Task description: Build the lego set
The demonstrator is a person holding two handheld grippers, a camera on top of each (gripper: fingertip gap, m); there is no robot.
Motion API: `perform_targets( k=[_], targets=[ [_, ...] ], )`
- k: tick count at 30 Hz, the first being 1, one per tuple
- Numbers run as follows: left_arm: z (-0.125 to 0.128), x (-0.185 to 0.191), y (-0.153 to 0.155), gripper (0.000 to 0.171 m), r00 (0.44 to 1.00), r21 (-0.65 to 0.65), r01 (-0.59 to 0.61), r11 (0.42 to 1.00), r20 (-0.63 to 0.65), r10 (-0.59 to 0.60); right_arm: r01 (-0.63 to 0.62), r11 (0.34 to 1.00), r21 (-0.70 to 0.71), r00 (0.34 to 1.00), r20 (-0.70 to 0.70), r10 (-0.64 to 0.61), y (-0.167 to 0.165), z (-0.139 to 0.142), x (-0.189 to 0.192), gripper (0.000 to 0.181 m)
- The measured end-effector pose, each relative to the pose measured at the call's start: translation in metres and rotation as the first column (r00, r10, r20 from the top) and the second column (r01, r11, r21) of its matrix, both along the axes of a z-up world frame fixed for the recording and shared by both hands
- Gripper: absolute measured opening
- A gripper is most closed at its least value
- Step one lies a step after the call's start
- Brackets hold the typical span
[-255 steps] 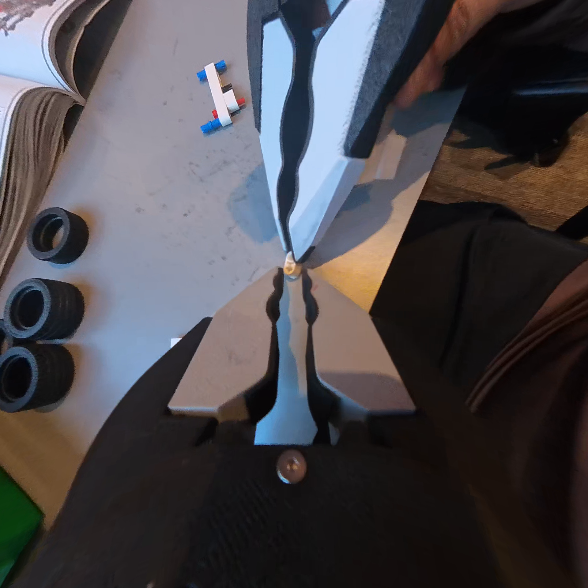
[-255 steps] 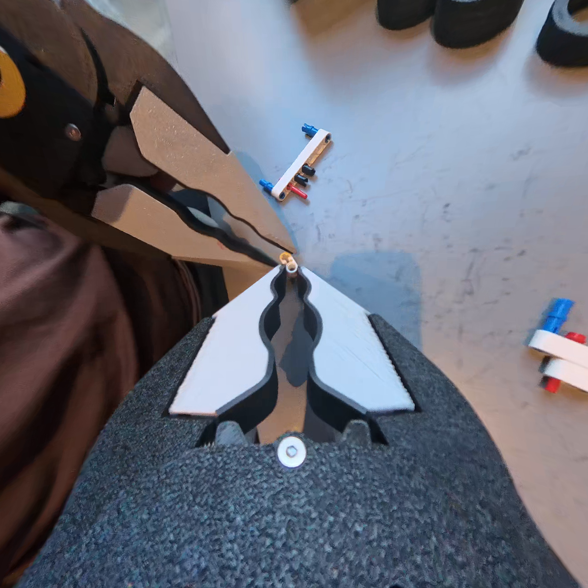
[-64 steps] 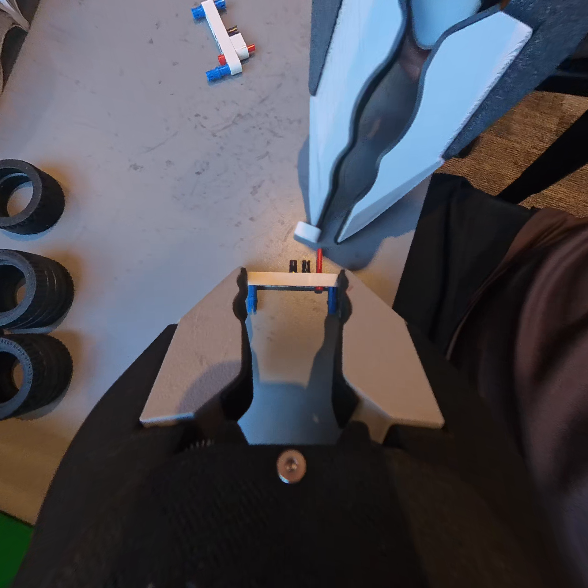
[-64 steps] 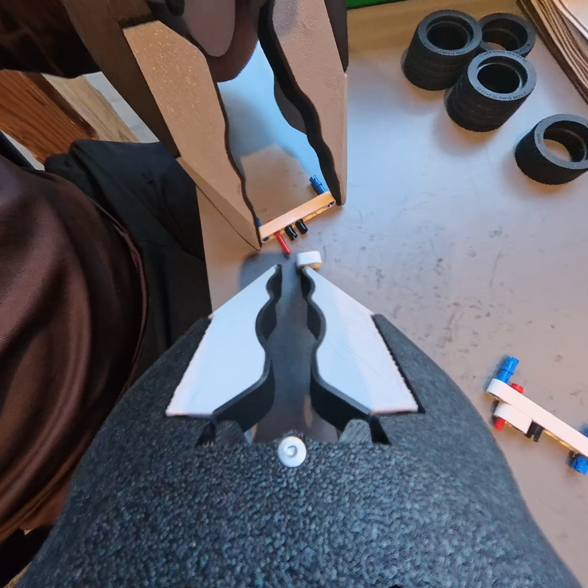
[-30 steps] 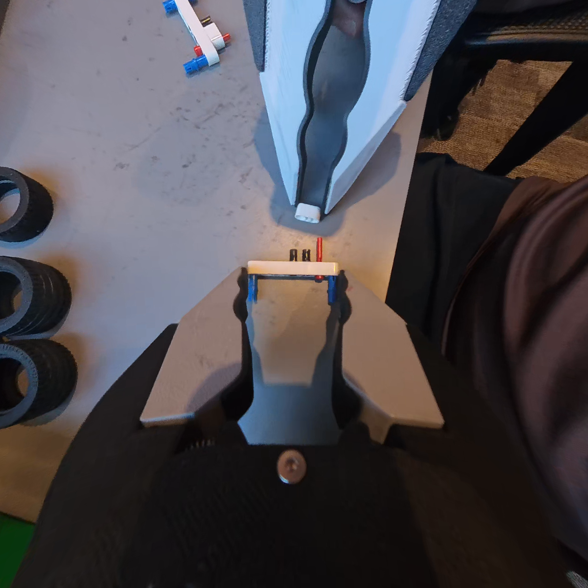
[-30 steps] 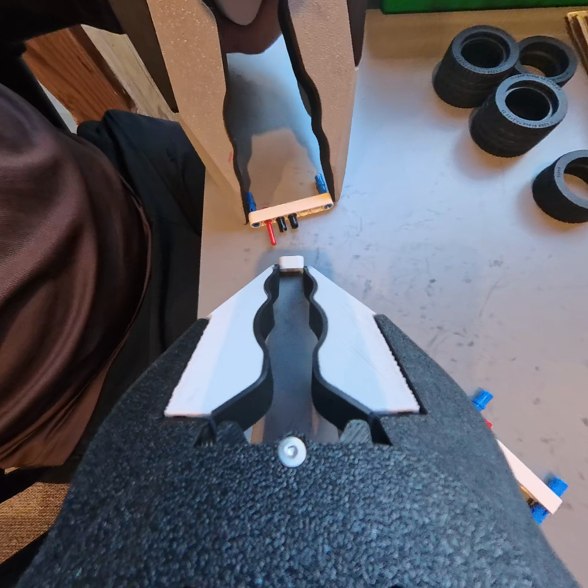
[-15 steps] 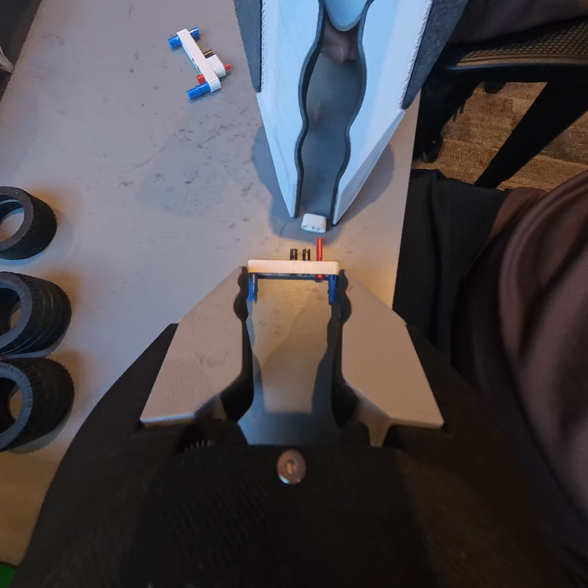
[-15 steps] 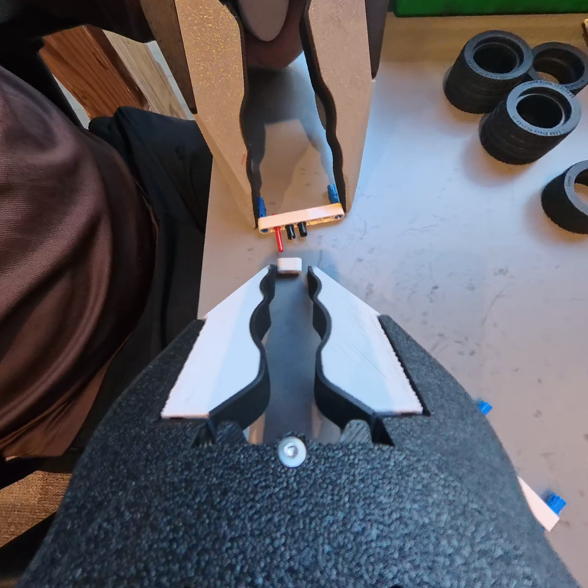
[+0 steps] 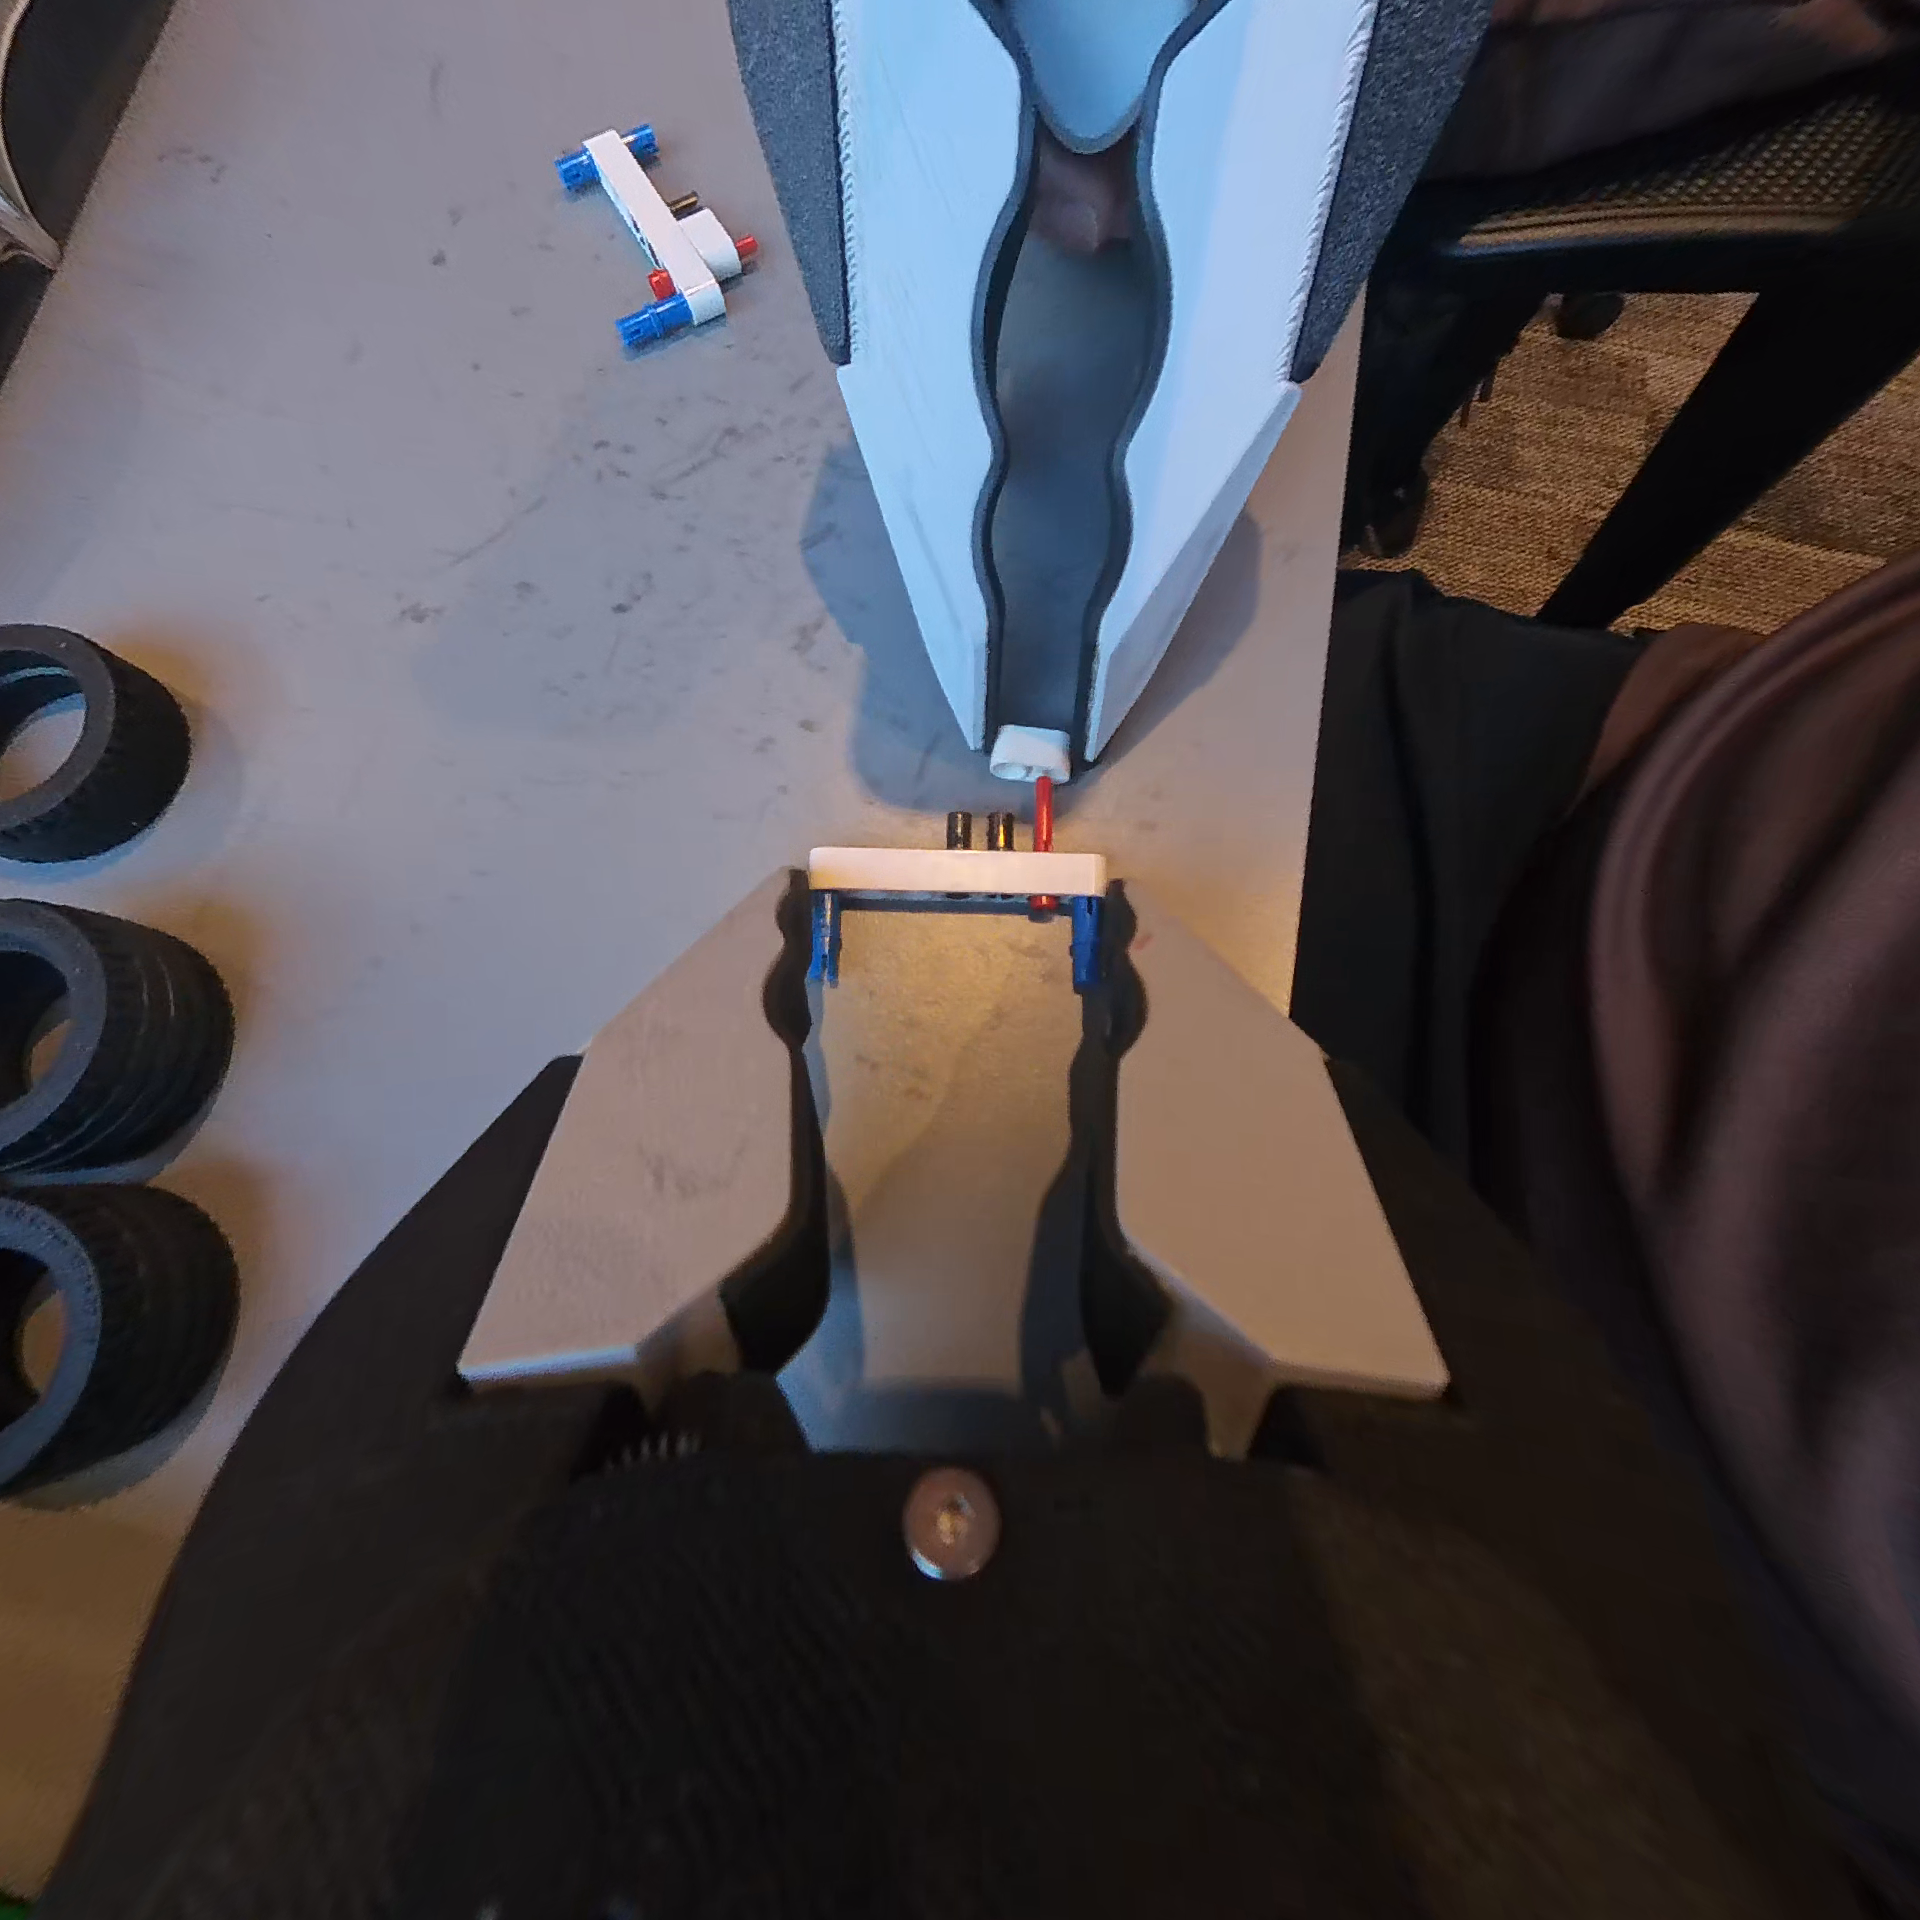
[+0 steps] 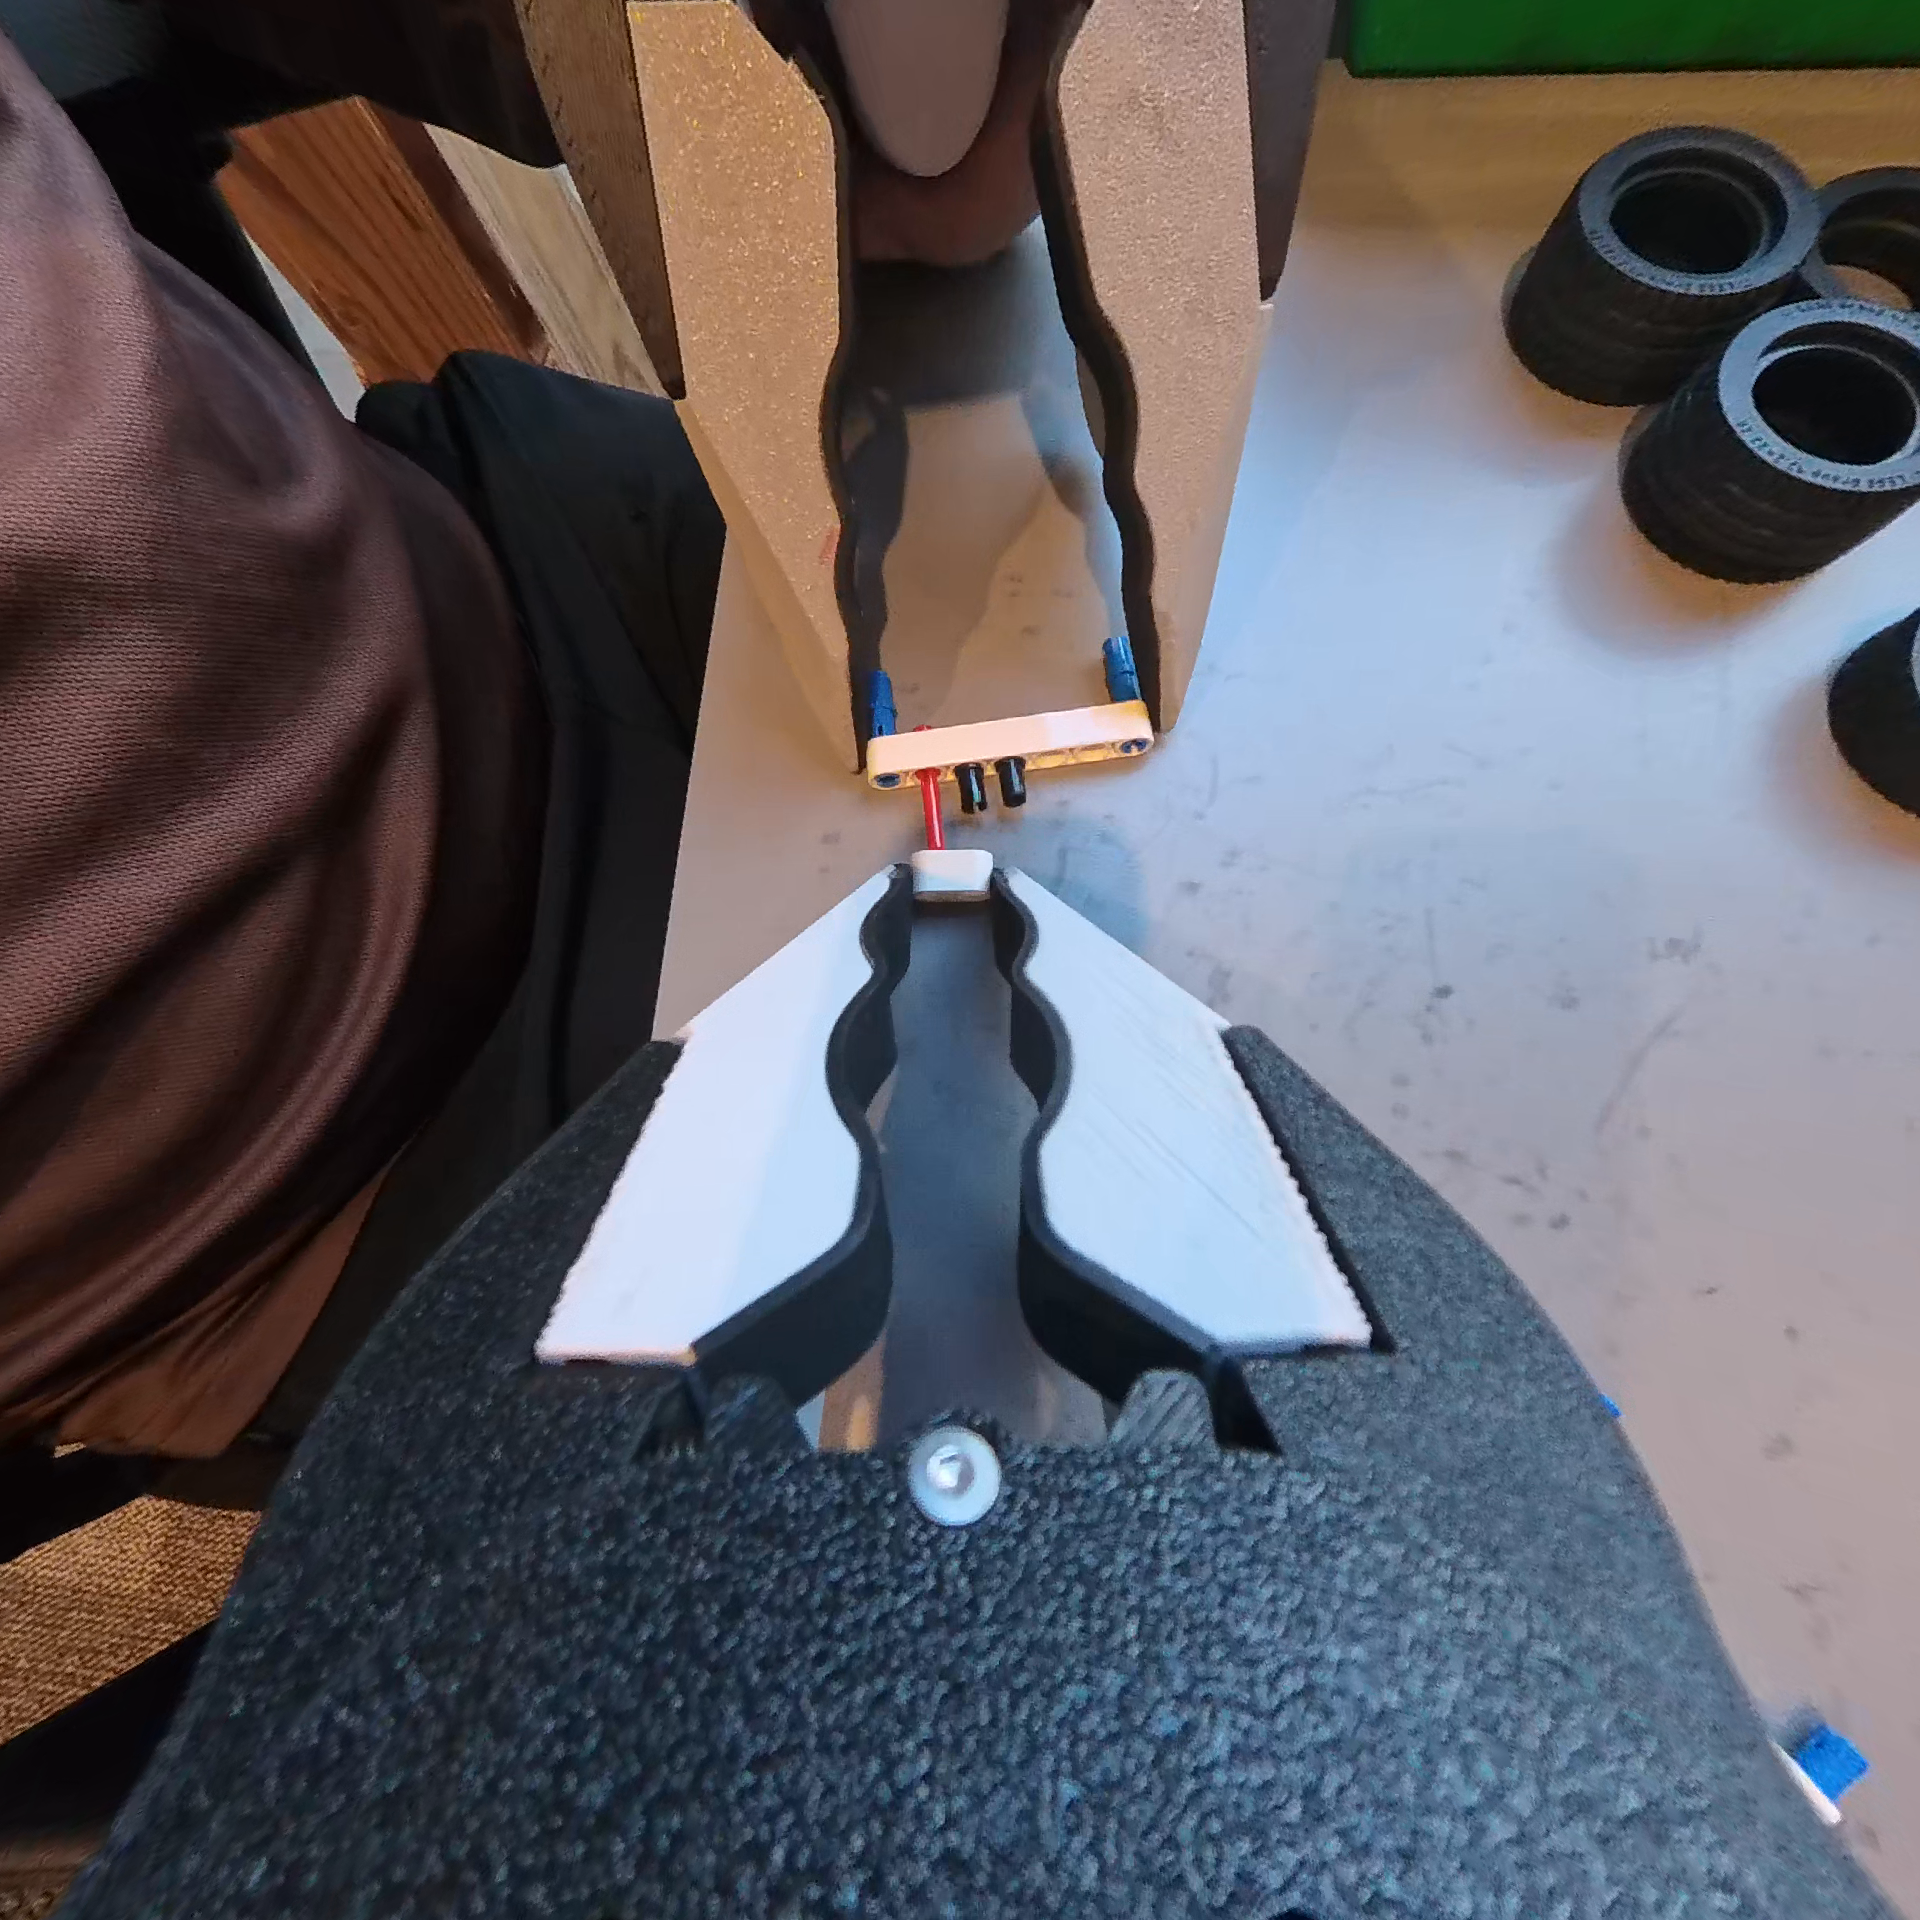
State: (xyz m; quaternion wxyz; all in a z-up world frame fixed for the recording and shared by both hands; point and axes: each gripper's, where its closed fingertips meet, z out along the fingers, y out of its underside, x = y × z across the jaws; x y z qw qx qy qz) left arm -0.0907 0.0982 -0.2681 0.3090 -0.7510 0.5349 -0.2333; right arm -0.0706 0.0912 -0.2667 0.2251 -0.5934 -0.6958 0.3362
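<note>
My left gripper (image 9: 954, 914) is shut on a long white beam (image 9: 956, 871), held crosswise by its ends. The beam carries blue pins (image 9: 1087, 940), two black pins (image 9: 979, 829) and a red axle (image 9: 1042, 816) that stick out toward the right gripper. My right gripper (image 10: 948, 883) is shut on a small white beam (image 10: 948, 864). In the right wrist view the long beam (image 10: 1013, 744) faces it, and the red axle (image 10: 932, 806) tip meets the small beam's left end. In the left wrist view the small beam (image 9: 1029, 752) sits at the axle's tip, above the grey table (image 9: 416, 582).
A second white beam assembly (image 9: 665, 234) with blue and red pins lies on the table further off. Black tyres (image 9: 94, 1049) sit at the left; they also show in the right wrist view (image 10: 1766, 416). The table edge (image 9: 1314, 727) and a person's dark clothing (image 10: 260, 727) are close by. Only a small space, under 4 cm, lies between the two pairs of fingers.
The right gripper has brought the small white beam closer, from a short gap to the tip of the red axle. The left gripper holds the long beam steady.
</note>
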Motion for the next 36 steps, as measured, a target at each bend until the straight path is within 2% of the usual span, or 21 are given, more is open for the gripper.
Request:
perform_targets(
  k=[14,25,36],
  targets=[
    [-0.0002,0.0005,0.0001,0.053,1.0,-0.005,0.002,1.0,-0.026,-0.002,-0.006,0.999,0.032,1.0,-0.006,0.007,0.001,0.0002,-0.0021,0.015],
    [-0.0003,0.0025,-0.0016,0.053,0.999,-0.008,0.01,1.0,-0.032,-0.01,-0.061,0.988,0.14,0.998,-0.012,0.063,-0.0025,0.0007,-0.0052,0.015],
    [-0.0005,0.0035,-0.0021,0.053,0.999,-0.007,0.007,1.0,-0.036,-0.007,-0.037,0.998,0.047,0.999,0.001,0.037,-0.0023,0.0,-0.006,0.015]
  ],
)
